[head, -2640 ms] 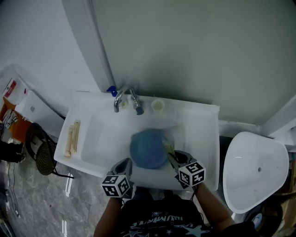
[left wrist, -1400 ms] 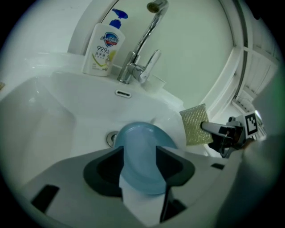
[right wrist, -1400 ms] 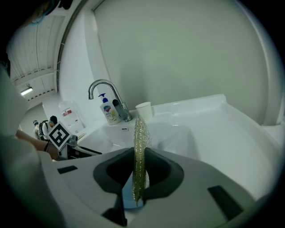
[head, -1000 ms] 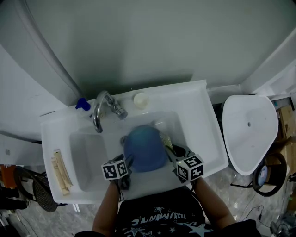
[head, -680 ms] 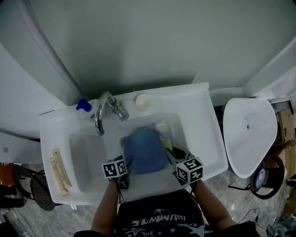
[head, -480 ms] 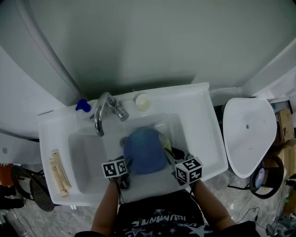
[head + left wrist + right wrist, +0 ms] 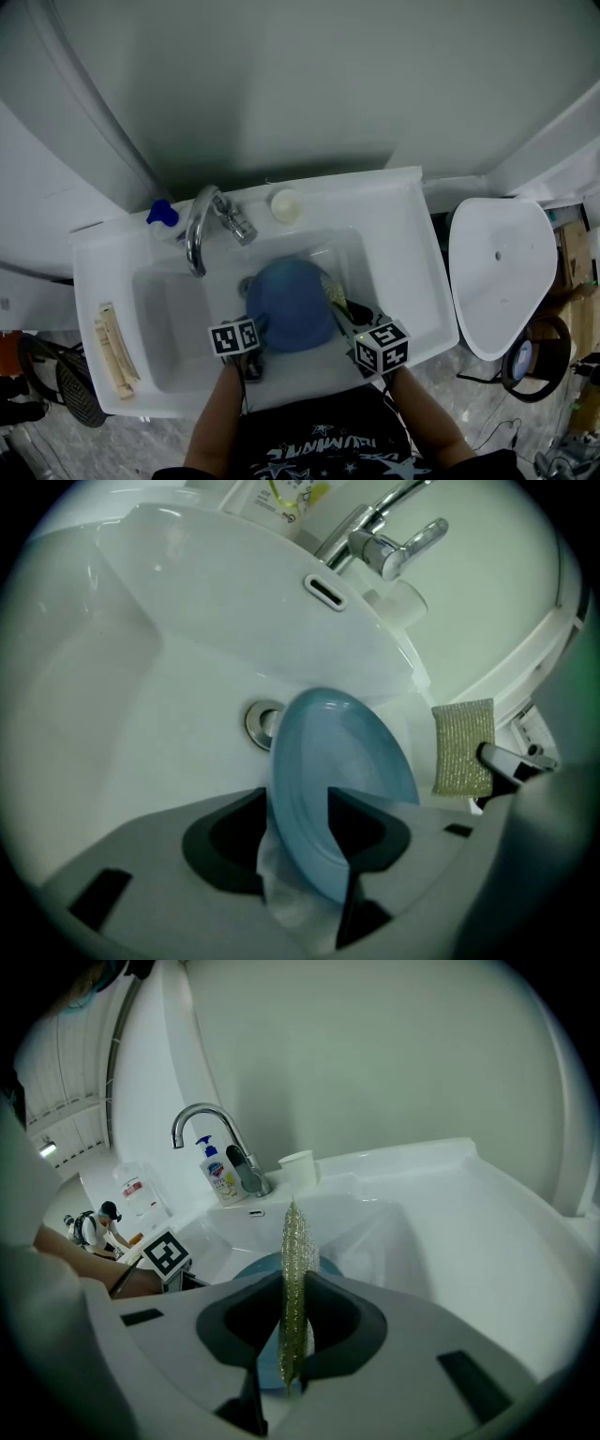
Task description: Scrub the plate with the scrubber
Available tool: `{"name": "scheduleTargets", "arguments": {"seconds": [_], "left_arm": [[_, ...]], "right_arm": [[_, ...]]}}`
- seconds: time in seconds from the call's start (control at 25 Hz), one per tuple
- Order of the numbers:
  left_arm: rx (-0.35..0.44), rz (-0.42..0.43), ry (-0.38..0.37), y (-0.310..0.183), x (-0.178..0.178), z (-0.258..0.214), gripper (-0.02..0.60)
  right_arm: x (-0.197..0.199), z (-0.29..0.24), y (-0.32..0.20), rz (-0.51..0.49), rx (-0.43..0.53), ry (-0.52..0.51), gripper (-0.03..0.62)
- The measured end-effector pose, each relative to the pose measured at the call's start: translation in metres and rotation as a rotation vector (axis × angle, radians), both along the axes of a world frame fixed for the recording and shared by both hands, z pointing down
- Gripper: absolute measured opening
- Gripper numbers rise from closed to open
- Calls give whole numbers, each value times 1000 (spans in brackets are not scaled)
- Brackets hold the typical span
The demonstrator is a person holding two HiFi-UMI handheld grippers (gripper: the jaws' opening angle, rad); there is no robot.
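We've got one blue plate [image 7: 337, 761], one scrubber [image 7: 296, 1241]. Our left gripper [image 7: 298, 836] pinches the plate's rim, holding it on edge over the sink [image 7: 398, 253]; our right gripper [image 7: 292, 1330] clamps the scrubber, long side up, just beside it.

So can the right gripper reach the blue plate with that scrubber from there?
Probably yes: the right gripper holds the scrubber right beside the plate, which the left gripper grips tilted over the sink, with nothing between them.

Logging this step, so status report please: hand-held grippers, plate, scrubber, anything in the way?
Left hand-held gripper shut on blue plate, tilted over sink. Right hand-held gripper shut on scrubber, beside plate, contact unclear. Nothing in the way.
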State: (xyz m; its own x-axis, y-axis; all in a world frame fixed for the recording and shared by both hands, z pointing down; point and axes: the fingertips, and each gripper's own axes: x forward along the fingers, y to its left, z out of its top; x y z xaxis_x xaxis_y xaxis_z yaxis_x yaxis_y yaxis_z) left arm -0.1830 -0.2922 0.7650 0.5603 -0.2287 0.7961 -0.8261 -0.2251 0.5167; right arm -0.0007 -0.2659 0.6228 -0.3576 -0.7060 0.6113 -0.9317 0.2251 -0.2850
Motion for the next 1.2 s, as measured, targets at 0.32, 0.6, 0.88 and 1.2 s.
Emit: {"name": "scheduleTargets", "arguments": {"seconds": [0.32,0.6,0.88,1.2], "left_arm": [[10,16,-103,-4,-12,9,71],[2,-8,-58,-4,-10,6,58],[-1,-111,44,-5,-7,-15,34],[34,-115,47,-7,-6,-40,32]], "right_arm": [[0,1,3,-14,-5,3,72],[0,-2,-1,-26,7,3,72],[2,-12,-4,-40,32,3,72],[4,-29,-5,-74,76,6,72]]}}
